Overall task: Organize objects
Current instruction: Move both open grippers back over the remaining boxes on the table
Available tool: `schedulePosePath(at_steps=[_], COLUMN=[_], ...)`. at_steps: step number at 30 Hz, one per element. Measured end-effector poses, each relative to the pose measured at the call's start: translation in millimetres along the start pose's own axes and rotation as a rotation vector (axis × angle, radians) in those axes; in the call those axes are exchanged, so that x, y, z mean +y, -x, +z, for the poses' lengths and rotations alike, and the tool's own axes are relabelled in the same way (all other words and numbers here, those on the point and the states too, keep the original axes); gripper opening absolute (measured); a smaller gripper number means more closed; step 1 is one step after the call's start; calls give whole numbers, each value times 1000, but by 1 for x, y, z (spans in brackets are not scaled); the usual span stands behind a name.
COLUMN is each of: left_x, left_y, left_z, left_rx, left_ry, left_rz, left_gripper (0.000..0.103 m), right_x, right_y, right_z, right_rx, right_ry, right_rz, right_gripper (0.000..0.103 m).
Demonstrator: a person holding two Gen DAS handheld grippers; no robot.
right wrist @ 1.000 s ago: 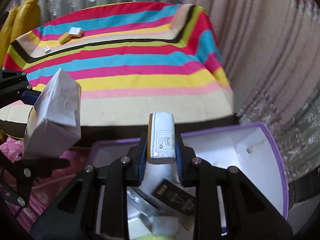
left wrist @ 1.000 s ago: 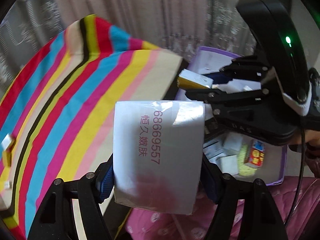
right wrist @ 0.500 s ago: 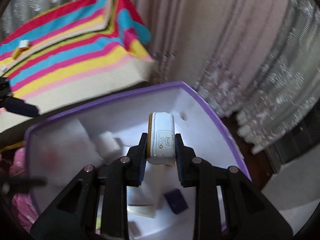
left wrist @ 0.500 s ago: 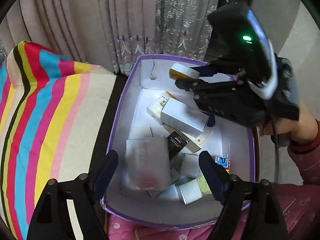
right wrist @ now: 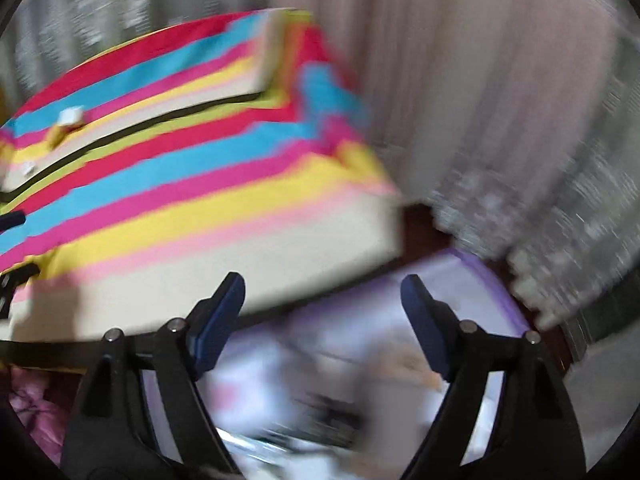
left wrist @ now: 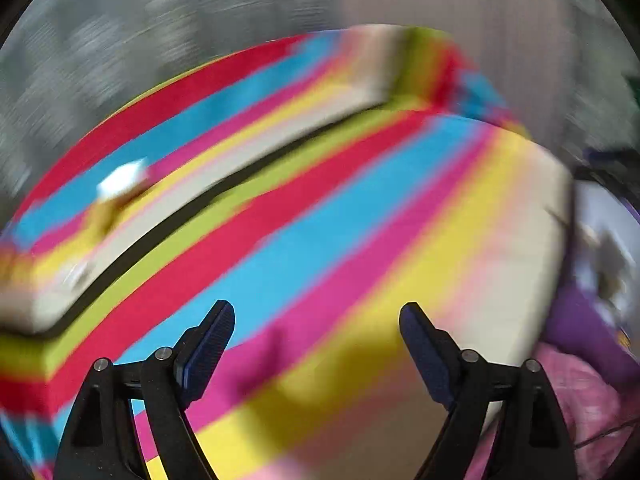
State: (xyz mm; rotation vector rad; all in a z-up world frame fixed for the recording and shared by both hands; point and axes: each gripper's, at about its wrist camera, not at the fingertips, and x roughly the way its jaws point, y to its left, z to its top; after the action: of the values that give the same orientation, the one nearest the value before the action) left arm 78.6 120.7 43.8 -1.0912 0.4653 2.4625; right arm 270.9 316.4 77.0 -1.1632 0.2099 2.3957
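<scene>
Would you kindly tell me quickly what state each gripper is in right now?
Left gripper: open, nothing between the jaws; they have just been opening.
Right gripper: open, nothing between the jaws; they have just opened.

Left tongs (left wrist: 316, 322) standing wide, having just been opening further, nothing between the blue pads, pointing steeply downward. Right tongs (right wrist: 322, 294) likewise gaping, having just been springing open, nothing sitting between the pads, tilting steeply downward too. In the right wrist view, black parts of the left tongs poking in at the far left edge.
</scene>
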Motion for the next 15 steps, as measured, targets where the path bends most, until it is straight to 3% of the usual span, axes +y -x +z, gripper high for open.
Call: schedulePosePath(at_steps=[5, 10, 12, 15], left_x=[119, 182, 192, 203], left_y=[-12, -29, -30, -33], left_z=[-40, -67, -73, -74], left_rx=[34, 77, 85, 86], left_ry=[313, 509, 535, 558], left_rz=[143, 218, 218, 209], left_gripper=[86, 86, 86, 86], right_x=[146, 294, 339, 390], right_y=[-33, -75, -101, -145], right_z=[57, 97, 116, 148], right_rx=[-39, -116, -113, -128], right_ry=[291, 619, 690, 771], right_rz=[228, 389, 389, 314], right_gripper=[84, 85, 85, 85])
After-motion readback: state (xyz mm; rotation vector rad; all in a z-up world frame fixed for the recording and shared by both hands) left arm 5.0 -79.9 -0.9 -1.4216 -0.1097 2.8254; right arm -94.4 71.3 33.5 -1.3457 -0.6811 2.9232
